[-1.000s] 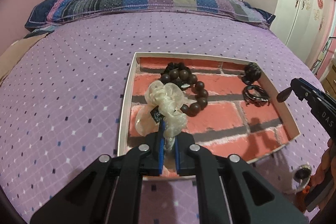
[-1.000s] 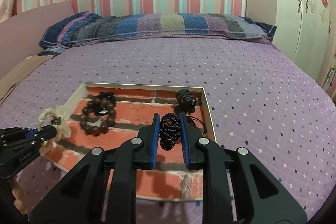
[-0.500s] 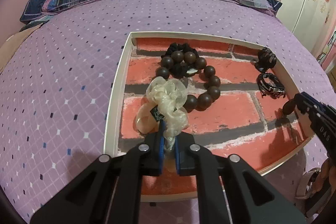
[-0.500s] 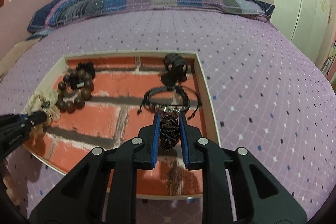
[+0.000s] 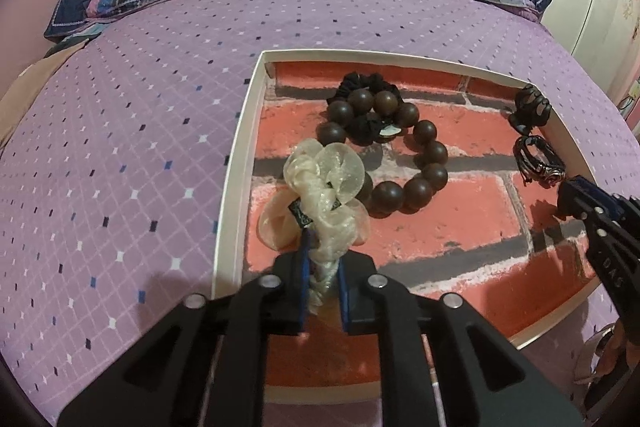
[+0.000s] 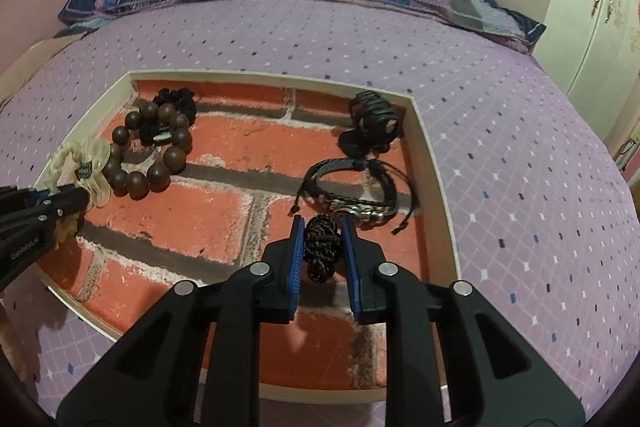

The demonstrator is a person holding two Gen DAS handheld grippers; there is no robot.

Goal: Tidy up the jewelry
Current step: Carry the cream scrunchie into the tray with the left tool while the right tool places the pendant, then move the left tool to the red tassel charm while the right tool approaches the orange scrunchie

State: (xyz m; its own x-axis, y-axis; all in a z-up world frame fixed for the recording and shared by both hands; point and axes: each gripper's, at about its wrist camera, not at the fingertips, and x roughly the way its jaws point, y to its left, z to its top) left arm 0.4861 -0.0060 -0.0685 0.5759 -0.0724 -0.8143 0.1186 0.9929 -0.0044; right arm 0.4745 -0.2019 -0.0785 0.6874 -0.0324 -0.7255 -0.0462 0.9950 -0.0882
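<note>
Over the tray's left rim [image 5: 236, 163], the left gripper [image 5: 323, 291] pinched the cream scrunchie [image 5: 324, 187]; the right gripper [image 6: 321, 259] gripped a dark cord knot [image 6: 320, 247] beside the leather bracelet [image 6: 352, 195], bare brick-patterned floor [image 6: 180, 223] between.

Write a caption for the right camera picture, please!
Right tool holds a dark braided cord over the brick-patterned tray, beside a leather bracelet.

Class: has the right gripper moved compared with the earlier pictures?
Yes. The right gripper, holding the dark braided cord, has advanced lower over the tray, toward the leather bracelet.
</note>
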